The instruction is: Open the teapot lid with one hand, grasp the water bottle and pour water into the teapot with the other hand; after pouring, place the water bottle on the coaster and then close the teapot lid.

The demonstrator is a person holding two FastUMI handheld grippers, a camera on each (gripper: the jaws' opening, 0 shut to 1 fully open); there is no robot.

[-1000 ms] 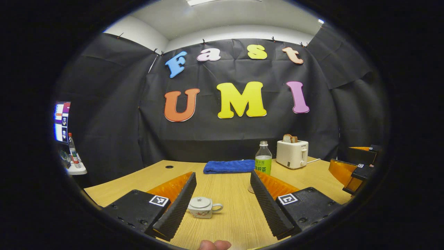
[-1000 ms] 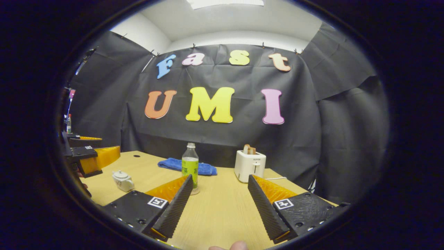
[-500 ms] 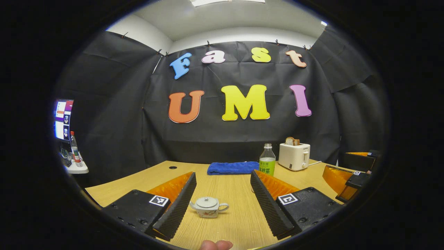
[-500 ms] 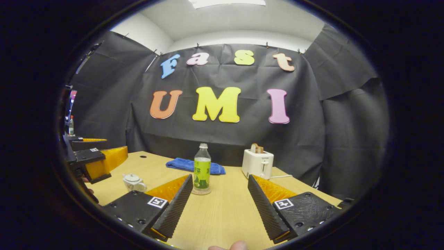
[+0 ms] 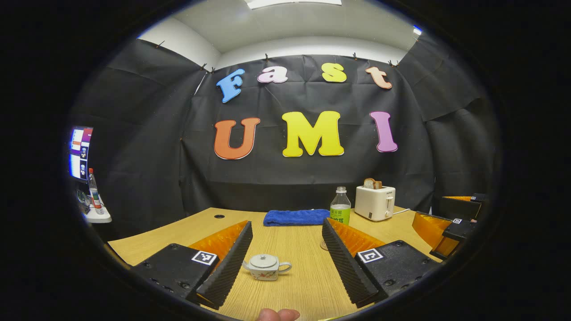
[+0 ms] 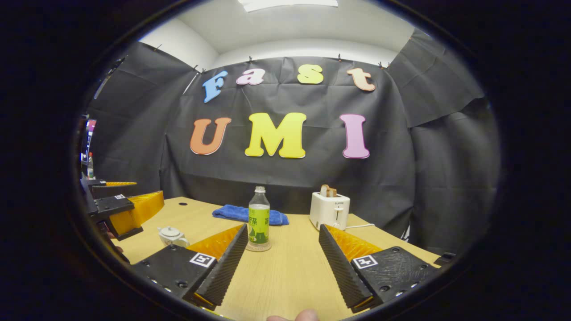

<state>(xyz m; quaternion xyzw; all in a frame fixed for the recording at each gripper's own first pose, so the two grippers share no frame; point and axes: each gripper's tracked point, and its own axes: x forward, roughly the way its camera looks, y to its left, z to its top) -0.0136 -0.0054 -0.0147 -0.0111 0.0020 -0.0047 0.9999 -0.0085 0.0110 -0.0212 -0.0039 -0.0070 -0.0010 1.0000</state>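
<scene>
Ahead of the left gripper (image 5: 285,263) sits a white teapot (image 5: 266,267) with a small reddish pattern on its side, on a pale wood-grain table (image 5: 308,285). Past the right gripper (image 6: 283,263) stands a clear water bottle (image 6: 258,220) with a bright green label and a pale cap, on a light tan coaster (image 6: 258,247). Farther back lie a deep blue cloth (image 6: 244,214) and a cream-white toaster (image 6: 329,211) holding brown toast, and each gripper body carries a small black-and-white square marker.
</scene>
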